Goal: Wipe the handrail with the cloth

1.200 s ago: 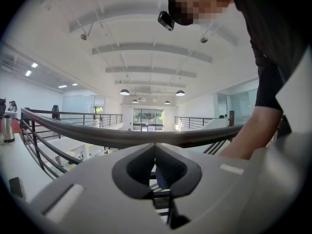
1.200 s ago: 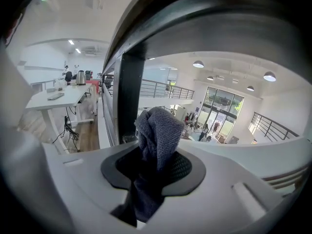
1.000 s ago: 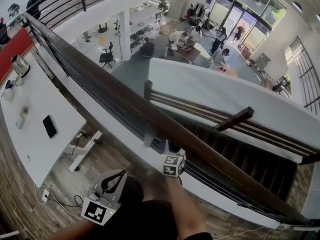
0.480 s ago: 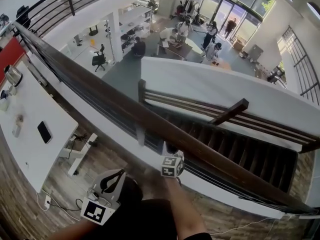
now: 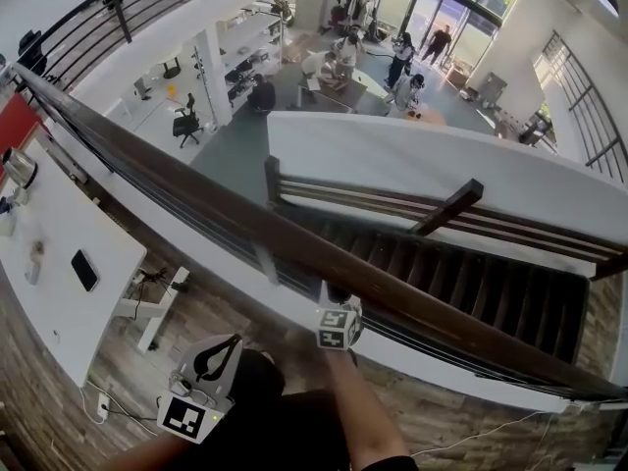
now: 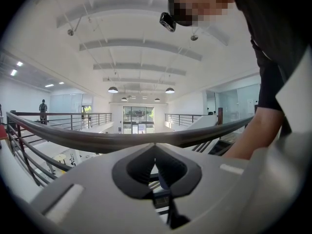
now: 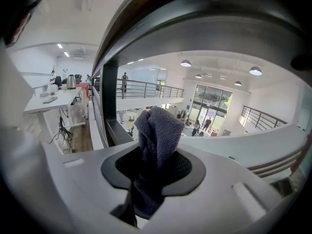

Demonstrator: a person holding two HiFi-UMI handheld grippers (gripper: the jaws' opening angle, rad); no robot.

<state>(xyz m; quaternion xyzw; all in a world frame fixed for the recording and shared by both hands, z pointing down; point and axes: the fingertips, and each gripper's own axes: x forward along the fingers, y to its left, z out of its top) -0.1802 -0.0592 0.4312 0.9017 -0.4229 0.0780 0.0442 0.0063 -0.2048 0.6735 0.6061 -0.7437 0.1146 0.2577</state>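
The dark wooden handrail [image 5: 196,180] runs on a slant from the upper left to the lower right of the head view. My right gripper [image 5: 332,294] sits close under the rail's near side, with its marker cube toward me. It is shut on a bunched grey-blue cloth [image 7: 157,130], which stands up out of the jaws just below the rail's underside [image 7: 195,23]. My left gripper [image 5: 234,343] hangs lower left by my body, apart from the rail. Its jaws are shut with nothing between them [image 6: 155,147], and the handrail [image 6: 97,140] crosses just beyond them.
A white table [image 5: 59,292] with a phone [image 5: 84,270] and a kettle [image 5: 20,168] stands at the left, with cables on the wood floor [image 5: 118,400] beneath it. Beyond the rail are a stairway [image 5: 471,283] and an open drop to a lower floor with people [image 5: 343,52].
The right gripper with the cloth has slid a little to the right along the rail, away from the baluster bracket. The left gripper keeps its place by my body.
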